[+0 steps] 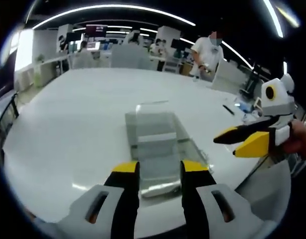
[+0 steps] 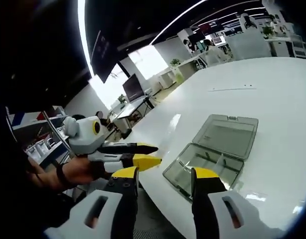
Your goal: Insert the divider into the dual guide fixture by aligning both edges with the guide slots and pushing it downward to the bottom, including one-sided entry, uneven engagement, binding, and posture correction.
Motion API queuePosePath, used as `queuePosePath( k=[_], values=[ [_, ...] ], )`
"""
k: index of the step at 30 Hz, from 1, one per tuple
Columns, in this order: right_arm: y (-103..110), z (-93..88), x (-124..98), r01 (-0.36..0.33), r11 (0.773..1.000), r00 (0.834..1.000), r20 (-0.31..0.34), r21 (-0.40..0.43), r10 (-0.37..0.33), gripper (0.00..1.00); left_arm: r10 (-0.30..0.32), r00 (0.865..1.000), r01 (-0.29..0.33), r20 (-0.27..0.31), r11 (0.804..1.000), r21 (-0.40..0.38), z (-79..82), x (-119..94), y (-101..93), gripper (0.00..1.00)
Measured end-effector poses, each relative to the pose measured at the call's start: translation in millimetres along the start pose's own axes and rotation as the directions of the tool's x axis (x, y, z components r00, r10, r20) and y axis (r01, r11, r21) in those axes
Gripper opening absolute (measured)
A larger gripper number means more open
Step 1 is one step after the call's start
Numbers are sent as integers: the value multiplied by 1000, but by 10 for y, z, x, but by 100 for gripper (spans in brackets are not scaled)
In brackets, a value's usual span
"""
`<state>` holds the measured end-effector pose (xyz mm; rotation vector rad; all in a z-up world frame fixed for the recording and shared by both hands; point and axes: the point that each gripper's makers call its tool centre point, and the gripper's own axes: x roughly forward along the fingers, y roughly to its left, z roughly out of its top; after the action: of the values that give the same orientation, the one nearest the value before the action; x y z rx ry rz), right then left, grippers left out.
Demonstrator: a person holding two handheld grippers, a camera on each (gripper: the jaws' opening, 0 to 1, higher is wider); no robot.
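In the left gripper view, the left gripper (image 1: 160, 172) rises from the bottom edge with its jaws apart, empty, framing the near end of a clear plastic case (image 1: 158, 144) lying open on the white table (image 1: 83, 114). The right gripper (image 1: 241, 141) enters at mid-right, jaws slightly parted and empty, held off the table edge.

In the right gripper view, the right gripper (image 2: 165, 177) stands open at the bottom; the case (image 2: 213, 149) lies just beyond it, lid flat. A thin clear upright piece (image 2: 220, 162) in the tray may be the divider, hard to tell. The left gripper (image 2: 143, 154) at centre-left is held by a hand (image 2: 76, 172), jaws nearly together.
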<state>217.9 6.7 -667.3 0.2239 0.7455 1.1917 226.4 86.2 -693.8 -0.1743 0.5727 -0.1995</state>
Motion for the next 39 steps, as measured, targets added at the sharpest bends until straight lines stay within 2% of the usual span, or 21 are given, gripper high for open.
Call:
queuePosePath(
  k=[15,22,26,39],
  values=[
    [25,108,-28,6,1000,999,34,-9,-6,35,-52,997,52,53,999,-4,88,-48,-194,31],
    [37,139,-49,-1,1000,999,54,12,0,28,-98,992,98,80,995,2,109,-74,-304,31],
    [52,149,-52,-6,1000,998,64,19,5,26,-106,992,106,70,994,8,81,-79,-347,31],
    [23,181,-39,-3,999,997,81,43,-1,19,-168,982,168,92,986,4,108,-68,-549,31]
  ],
)
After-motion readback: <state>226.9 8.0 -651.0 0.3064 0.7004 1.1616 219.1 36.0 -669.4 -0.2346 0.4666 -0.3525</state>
